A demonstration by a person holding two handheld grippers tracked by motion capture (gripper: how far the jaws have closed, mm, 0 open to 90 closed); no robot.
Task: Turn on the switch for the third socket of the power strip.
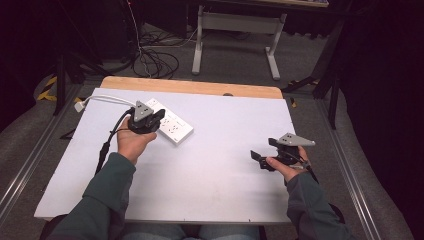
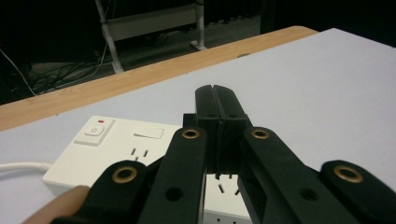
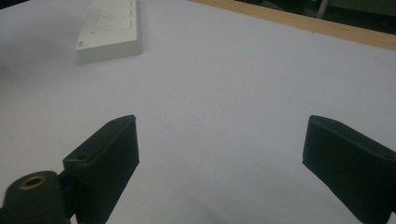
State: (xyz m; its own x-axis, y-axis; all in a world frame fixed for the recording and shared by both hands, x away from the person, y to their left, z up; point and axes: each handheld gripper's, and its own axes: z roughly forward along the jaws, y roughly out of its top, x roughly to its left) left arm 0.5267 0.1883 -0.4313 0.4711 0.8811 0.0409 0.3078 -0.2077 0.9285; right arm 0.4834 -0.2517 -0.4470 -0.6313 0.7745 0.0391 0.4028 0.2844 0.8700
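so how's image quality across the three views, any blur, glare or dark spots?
High view: white table evenly lit, surroundings nearly black, power strip slightly soft. Left gripper view: left gripper shut and sharp at the tips, base blurred, background dark. Right gripper view: right gripper open, jaws soft and close, table has a bluish cast, no glare.

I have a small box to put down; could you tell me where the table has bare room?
The white sheet is bare between the power strip and the right gripper, and along the near edge. It is crowded only at the far left, where the left gripper hangs over the strip.
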